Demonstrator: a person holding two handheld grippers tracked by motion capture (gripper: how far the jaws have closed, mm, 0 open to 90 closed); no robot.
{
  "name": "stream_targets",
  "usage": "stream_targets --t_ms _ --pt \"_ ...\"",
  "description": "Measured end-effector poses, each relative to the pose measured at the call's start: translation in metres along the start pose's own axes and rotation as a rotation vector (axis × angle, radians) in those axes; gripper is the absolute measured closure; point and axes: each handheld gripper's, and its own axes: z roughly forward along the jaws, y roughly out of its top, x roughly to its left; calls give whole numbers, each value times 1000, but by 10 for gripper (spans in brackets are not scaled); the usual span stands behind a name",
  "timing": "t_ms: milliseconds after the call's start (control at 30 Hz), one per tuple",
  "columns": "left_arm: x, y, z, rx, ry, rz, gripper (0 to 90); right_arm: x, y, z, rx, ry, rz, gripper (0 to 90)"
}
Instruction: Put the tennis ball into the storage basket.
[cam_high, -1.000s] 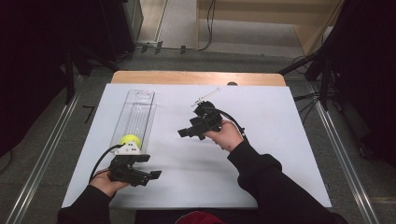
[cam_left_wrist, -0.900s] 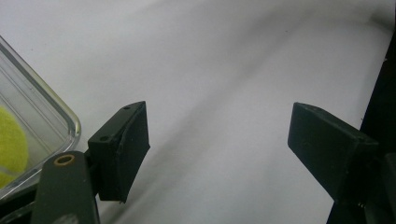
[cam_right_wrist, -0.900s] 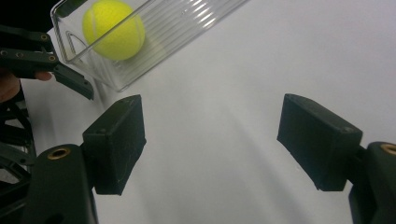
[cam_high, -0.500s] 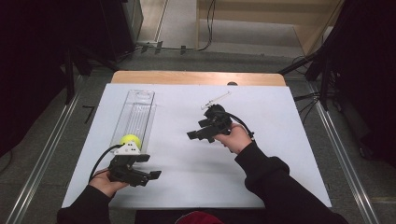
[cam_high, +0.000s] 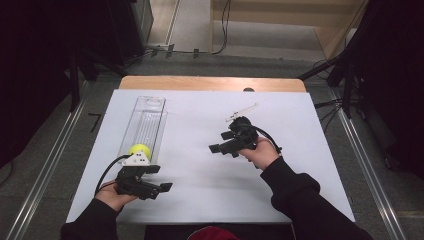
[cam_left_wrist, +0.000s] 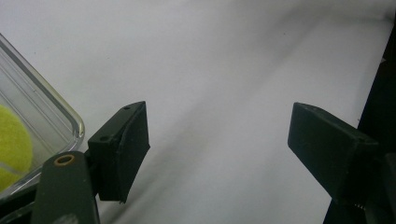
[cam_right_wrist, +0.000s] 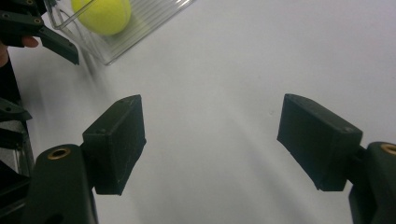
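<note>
The yellow ball (cam_high: 139, 150) lay at the near end of the long clear tray (cam_high: 150, 107), on the left side of the white surface (cam_high: 200, 205). The left claw (cam_high: 159, 178) sat just in front of that end with its jaws spread and nothing between them. In the left gripper view the tray's corner (cam_left_wrist: 56, 116) and the ball (cam_left_wrist: 11, 144) sat off to the side of the jaws, not between them.

The right claw (cam_high: 220, 142) hung over the middle of the surface, well apart from the tray. Its jaws were also spread and empty, and they pointed toward the ball (cam_right_wrist: 102, 14). A thin pale strip (cam_high: 242, 111) lay just beyond it; what it was could not be told.

The risks from here looked modest but real. The left claw was aimed past the tray rather than into it, so a reach from that angle would likely catch the wall and shove the light tray along the smooth surface. The ball would roll freely down the long channel if nudged, out of easy reach. If both claws went for it together, they could collide at the tray's near end.
</note>
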Motion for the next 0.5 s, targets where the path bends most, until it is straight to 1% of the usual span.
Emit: stream_targets --t_ms 133,367,500 --pt "0 0 0 -3 2 -4 216 -2 -6 -5 -14 -2 1 211" --pt "0 0 0 1 0 1 216 -4 -17 -14 -18 -11 3 211" --pt "0 0 0 4 1 1 216 -7 -25 -20 -17 -16 12 211"
